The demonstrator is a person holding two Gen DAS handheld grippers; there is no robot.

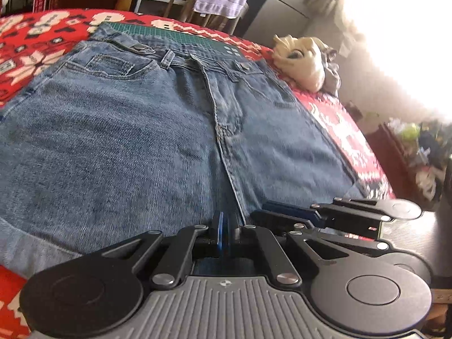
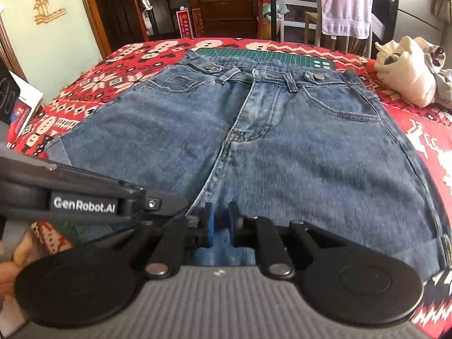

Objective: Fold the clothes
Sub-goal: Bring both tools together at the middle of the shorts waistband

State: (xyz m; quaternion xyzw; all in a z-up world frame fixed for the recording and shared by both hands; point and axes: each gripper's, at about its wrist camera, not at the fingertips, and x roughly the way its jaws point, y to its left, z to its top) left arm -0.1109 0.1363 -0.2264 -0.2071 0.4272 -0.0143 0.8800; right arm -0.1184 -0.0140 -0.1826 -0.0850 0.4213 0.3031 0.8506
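Note:
Blue denim jeans [image 1: 127,141] [image 2: 282,155] lie flat on the red patterned cover [image 2: 113,65], front side up, with the waistband and its metal buttons at the far end. My left gripper [image 1: 227,231] sits at the near edge on the centre seam, its blue pads pressed together on the denim. Right beside it, my right gripper [image 2: 221,223] pinches a fold of denim between its blue pads. Each gripper shows in the other's view: the right gripper [image 1: 260,212] comes in from the right, the left gripper [image 2: 180,202] from the left.
A green cutting mat [image 2: 268,55] lies under the waistband. A cream and grey bundle of clothes [image 2: 406,70] [image 1: 302,59] sits at the far right of the cover. Behind stand a chair with a pale towel [image 2: 347,5] and dark shelves. A hand [image 2: 11,262] shows at the lower left.

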